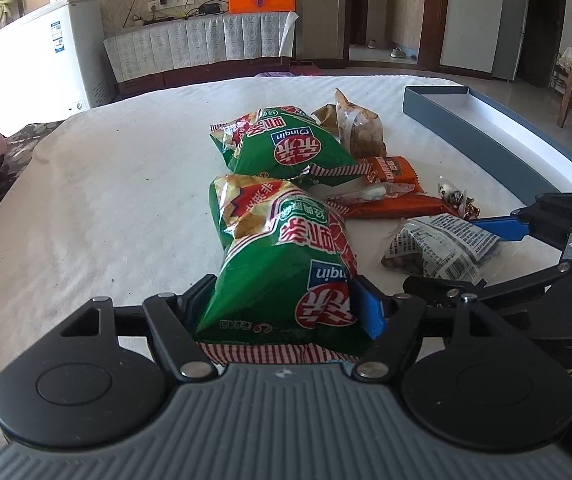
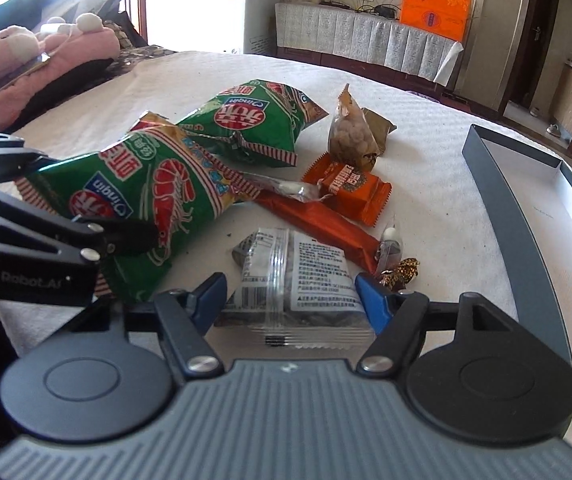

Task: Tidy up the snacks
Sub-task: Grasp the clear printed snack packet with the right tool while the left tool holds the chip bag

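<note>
In the left wrist view a green shrimp-chip bag (image 1: 282, 264) fills the gap of my left gripper (image 1: 286, 300), whose pads press its two sides. The right wrist view shows the same bag (image 2: 146, 200) with the left gripper (image 2: 86, 196) on its end. My right gripper (image 2: 292, 292) straddles a clear seed packet (image 2: 302, 276) with a white printed label. Its blue pads stand at the packet's side edges and nothing looks squeezed. Seen from the left, the right gripper (image 1: 450, 254) has that packet (image 1: 438, 240) between its fingers on the cloth.
On the white tablecloth (image 1: 106, 200) lie a second green bag (image 2: 254, 124), a brown nut packet (image 2: 352, 136), an orange pack (image 2: 350, 188), a long orange bar (image 2: 318, 220) and small wrapped candies (image 2: 400, 268). A grey open box (image 2: 498, 208) stands at the right. A pink plush (image 2: 46, 52) lies far left.
</note>
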A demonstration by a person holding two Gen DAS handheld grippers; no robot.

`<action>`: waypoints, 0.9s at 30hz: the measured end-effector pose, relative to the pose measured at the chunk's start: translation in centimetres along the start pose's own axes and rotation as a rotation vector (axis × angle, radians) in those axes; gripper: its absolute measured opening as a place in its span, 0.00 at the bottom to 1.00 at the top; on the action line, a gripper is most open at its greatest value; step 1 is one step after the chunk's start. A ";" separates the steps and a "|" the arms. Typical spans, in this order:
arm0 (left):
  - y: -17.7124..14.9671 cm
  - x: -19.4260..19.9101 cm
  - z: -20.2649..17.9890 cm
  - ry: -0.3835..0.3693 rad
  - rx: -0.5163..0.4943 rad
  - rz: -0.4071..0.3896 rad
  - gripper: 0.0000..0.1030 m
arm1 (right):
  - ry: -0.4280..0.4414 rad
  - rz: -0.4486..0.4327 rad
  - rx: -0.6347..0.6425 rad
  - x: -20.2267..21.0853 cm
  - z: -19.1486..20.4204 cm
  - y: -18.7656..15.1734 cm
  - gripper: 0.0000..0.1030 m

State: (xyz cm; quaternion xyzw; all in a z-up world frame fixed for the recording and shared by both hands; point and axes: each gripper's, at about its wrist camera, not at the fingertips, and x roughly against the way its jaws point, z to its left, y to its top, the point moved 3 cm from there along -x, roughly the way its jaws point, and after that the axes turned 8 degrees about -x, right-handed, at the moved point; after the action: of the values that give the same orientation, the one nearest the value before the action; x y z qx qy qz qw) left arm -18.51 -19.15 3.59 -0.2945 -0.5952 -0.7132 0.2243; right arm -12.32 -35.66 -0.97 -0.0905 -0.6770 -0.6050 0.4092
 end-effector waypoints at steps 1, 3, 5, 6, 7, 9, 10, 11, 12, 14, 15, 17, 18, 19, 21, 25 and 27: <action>0.0 -0.1 0.0 -0.002 0.001 0.002 0.73 | 0.003 0.002 0.000 0.0 0.0 0.0 0.70; 0.0 -0.1 -0.2 -0.005 -0.012 0.002 0.70 | 0.010 0.004 0.002 0.1 -0.1 -0.1 0.68; 0.1 0.0 -0.6 0.005 -0.036 -0.007 0.68 | 0.016 0.004 -0.001 0.3 -0.1 -0.2 0.68; 0.1 0.1 -0.8 0.009 -0.045 -0.010 0.68 | 0.017 0.004 -0.002 0.4 -0.2 -0.3 0.67; 0.1 0.1 -0.8 0.012 -0.049 -0.014 0.67 | 0.017 0.001 0.000 0.6 -0.2 -0.3 0.67; 0.2 0.2 -0.6 0.023 -0.046 -0.018 0.66 | 0.011 -0.006 0.012 0.9 -0.1 -0.3 0.67; 0.2 0.3 -0.4 0.032 -0.041 -0.023 0.65 | 0.009 -0.012 0.018 1.1 0.0 -0.3 0.66; 0.3 0.4 -0.3 0.041 -0.034 -0.027 0.64 | 0.009 -0.020 0.021 1.3 0.0 -0.2 0.66; 0.3 0.5 0.0 0.049 -0.026 -0.033 0.64 | 0.011 -0.027 0.022 1.5 0.0 -0.2 0.65; 0.3 0.7 0.3 0.061 -0.011 -0.042 0.63 | 0.013 -0.045 0.020 2.0 0.0 0.0 0.64; 0.4 0.7 0.4 0.065 -0.006 -0.043 0.63 | 0.015 -0.052 0.018 2.3 -0.1 0.1 0.64; 0.4 0.8 0.6 0.076 -0.005 -0.046 0.63 | 0.021 -0.066 0.009 2.7 -0.4 0.4 0.63; 0.4 0.8 0.5 0.081 -0.005 -0.052 0.63 | 0.024 -0.073 0.001 3.0 -0.6 0.6 0.62; 0.5 0.9 0.6 0.081 -0.003 -0.058 0.63 | 0.029 -0.078 -0.008 3.2 -0.8 0.8 0.62; 0.6 1.2 0.6 0.077 0.001 -0.070 0.63 | 0.048 -0.090 -0.035 3.6 -1.2 1.2 0.61; 0.9 1.6 0.4 0.087 -0.005 -0.090 0.63 | 0.062 -0.107 -0.043 4.1 -1.8 2.0 0.61; 1.1 1.6 0.2 0.089 -0.011 -0.099 0.63 | 0.067 -0.113 -0.050 4.2 -2.0 2.2 0.60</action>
State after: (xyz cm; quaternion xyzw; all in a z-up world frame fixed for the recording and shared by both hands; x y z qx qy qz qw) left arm -18.97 -19.08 5.50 -0.2341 -0.5946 -0.7390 0.2135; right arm -12.78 -38.43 3.29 -0.0420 -0.6516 -0.6466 0.3944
